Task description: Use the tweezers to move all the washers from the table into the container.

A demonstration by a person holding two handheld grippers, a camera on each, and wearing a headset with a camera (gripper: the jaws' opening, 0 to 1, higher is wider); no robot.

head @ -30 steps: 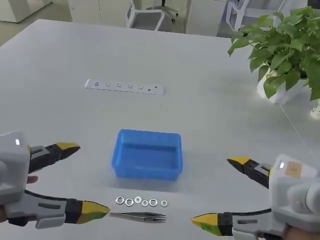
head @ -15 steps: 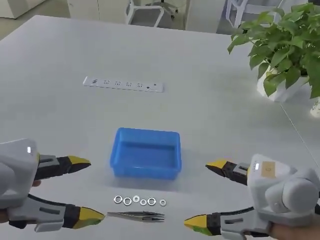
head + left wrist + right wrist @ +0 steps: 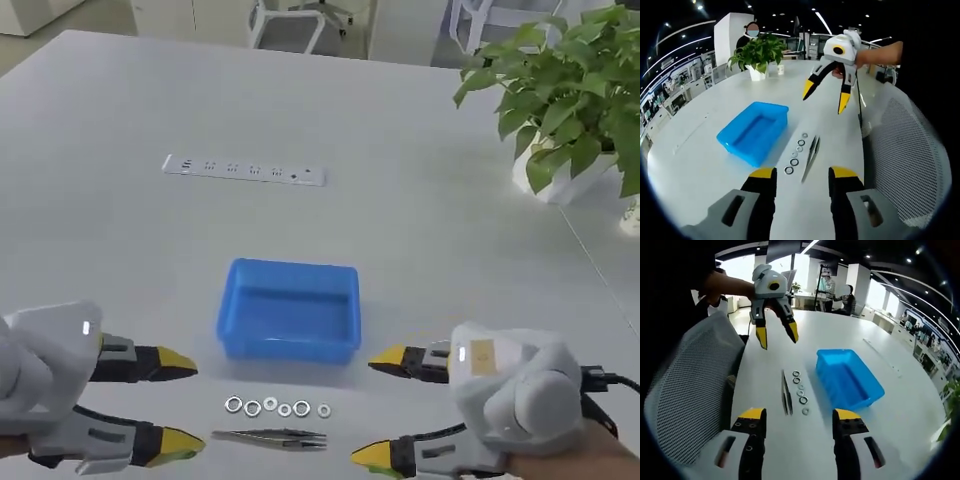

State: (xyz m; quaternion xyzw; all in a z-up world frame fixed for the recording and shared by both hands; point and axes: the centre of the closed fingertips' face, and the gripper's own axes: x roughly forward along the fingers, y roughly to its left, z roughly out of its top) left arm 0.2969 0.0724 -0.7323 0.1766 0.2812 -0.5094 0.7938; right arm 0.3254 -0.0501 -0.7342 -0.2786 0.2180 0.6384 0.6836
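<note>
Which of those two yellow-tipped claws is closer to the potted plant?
Right. The right gripper sits on the potted plant's side, though well short of it. The left gripper is farther off, on the other side of the tweezers and washers.

Open-plan office, wide white table (image 3: 420,230) carrying a power strip (image 3: 245,171) and potted plant (image 3: 565,90), swivel chairs (image 3: 285,25) standing beyond it, mesh chair back (image 3: 685,385) sitting alongside, strip lights (image 3: 824,21) running across a dark ceiling.

Looks along the parted jaws of the left gripper (image 3: 801,174) at a row of washers (image 3: 794,162) just beside the tweezers (image 3: 811,155), blue container (image 3: 754,131) to their left, right gripper (image 3: 824,103) with jaws spread beyond.
</note>
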